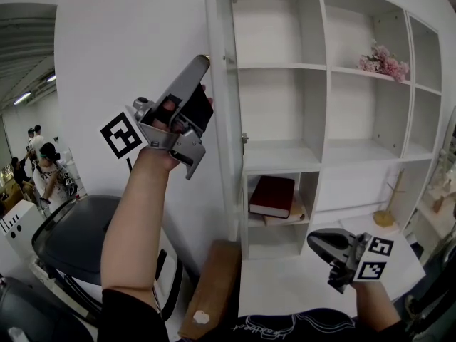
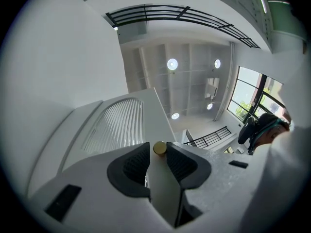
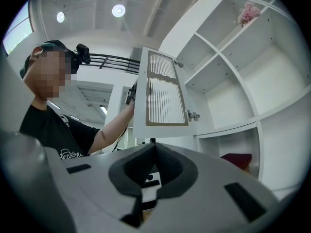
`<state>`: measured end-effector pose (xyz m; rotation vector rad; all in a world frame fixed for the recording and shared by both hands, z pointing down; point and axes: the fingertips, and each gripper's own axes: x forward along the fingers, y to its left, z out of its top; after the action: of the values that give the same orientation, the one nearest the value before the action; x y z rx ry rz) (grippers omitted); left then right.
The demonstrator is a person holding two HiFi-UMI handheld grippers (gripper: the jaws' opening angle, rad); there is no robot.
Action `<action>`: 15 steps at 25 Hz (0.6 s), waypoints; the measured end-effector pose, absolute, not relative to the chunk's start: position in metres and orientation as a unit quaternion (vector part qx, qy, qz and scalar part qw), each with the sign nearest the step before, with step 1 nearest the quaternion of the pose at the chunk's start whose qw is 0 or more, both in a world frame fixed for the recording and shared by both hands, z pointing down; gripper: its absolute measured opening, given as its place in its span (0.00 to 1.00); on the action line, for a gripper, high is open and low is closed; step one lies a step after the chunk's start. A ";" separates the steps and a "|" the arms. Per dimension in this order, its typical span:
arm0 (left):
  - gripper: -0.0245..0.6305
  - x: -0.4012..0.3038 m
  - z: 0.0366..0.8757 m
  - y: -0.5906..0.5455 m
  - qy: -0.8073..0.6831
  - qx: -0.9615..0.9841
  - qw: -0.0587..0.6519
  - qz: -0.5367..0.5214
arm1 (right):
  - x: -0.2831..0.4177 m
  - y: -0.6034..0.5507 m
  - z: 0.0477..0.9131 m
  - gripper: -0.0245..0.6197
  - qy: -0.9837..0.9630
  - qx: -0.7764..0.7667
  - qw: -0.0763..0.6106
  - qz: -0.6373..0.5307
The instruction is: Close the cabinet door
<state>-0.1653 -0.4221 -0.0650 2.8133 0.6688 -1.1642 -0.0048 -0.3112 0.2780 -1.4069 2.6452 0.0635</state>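
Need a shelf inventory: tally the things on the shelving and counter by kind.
Books: 2, a red book on a tan book
Flowers: 1 bunch
Wooden stand: 1
Total: 4

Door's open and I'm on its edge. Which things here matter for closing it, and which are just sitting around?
For the job:
- cabinet door
- brass knob at its edge
- left tool, clamped on the door's edge
- cabinet

Just lying about:
- red book
- pink flowers
- wooden stand
- right tool, shut and empty
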 end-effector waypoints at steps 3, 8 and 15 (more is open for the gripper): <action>0.16 -0.165 -0.065 -0.418 0.211 0.905 -0.005 -0.370 | -0.002 -0.309 0.277 0.05 0.879 -0.471 0.076 0.022; 0.16 -0.163 -0.066 -0.416 0.202 0.912 -0.008 -0.356 | 0.001 -0.312 0.286 0.05 0.879 -0.469 0.082 0.011; 0.16 -0.161 -0.065 -0.418 0.191 0.916 0.006 -0.352 | -0.005 -0.319 0.303 0.05 0.885 -0.458 0.086 -0.016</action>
<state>-0.1607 -0.4181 -0.0653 2.8681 0.5967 -1.1011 -0.0048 -0.3187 0.3027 -1.3660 2.6366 -0.0464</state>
